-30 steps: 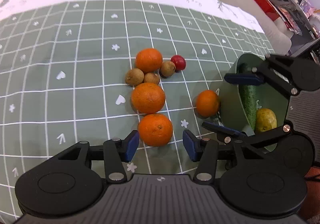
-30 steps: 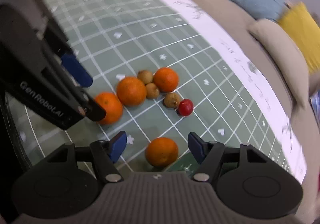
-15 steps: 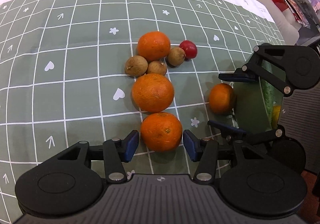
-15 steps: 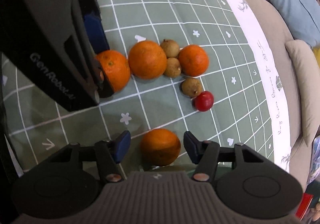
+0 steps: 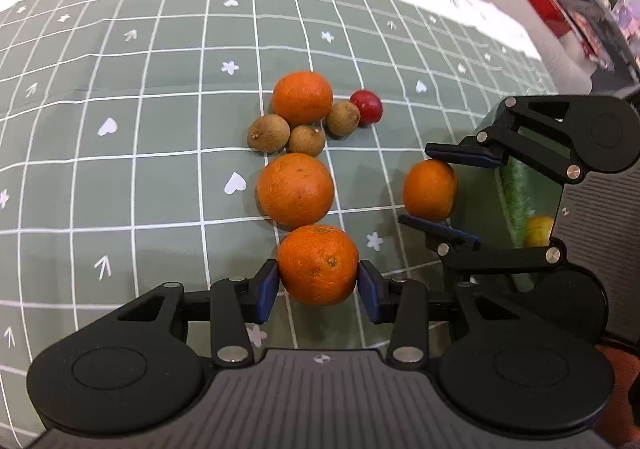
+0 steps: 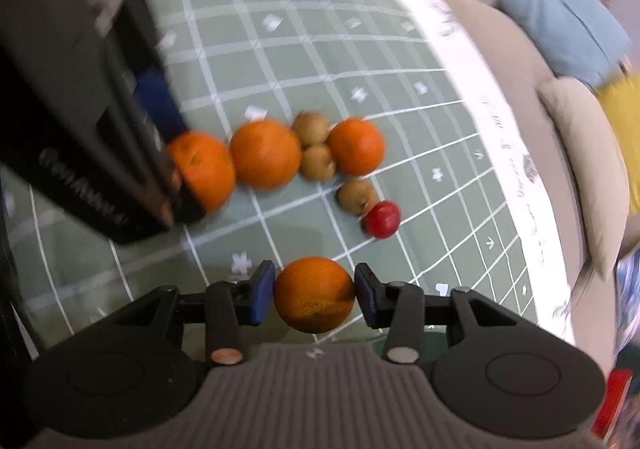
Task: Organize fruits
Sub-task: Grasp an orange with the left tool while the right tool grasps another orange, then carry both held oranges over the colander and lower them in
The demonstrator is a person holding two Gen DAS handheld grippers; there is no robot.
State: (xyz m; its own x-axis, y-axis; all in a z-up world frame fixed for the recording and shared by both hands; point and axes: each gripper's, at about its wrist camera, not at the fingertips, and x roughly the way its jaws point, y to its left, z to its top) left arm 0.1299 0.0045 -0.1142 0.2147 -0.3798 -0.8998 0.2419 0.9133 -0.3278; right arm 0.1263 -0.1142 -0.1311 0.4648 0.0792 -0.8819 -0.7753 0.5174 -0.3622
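Note:
On the green checked cloth (image 5: 160, 177) lie several oranges, three brown longans (image 5: 268, 133) and a small red fruit (image 5: 366, 107). My left gripper (image 5: 318, 291) has the nearest orange (image 5: 318, 265) between its blue pads; the jaws are closing and the pads touch both sides. My right gripper (image 6: 314, 291) is likewise closing on a separate orange (image 6: 314, 295), pads against it. In the left wrist view, that right gripper (image 5: 416, 185) and its orange (image 5: 430, 191) sit at the right. Both held oranges rest on the cloth.
A large orange (image 5: 295, 191) touches the left-held one, and another orange (image 5: 302, 99) lies beyond the longans. A green container (image 5: 480, 201) at the right holds a cucumber (image 5: 518, 185) and a yellow fruit (image 5: 538, 231). A sofa with cushions (image 6: 560, 25) borders the cloth.
Both grippers narrowed their jaws from wide apart until the pads met their oranges. The left gripper came forward so that its orange, earlier ahead of the fingertips, now sits between them.

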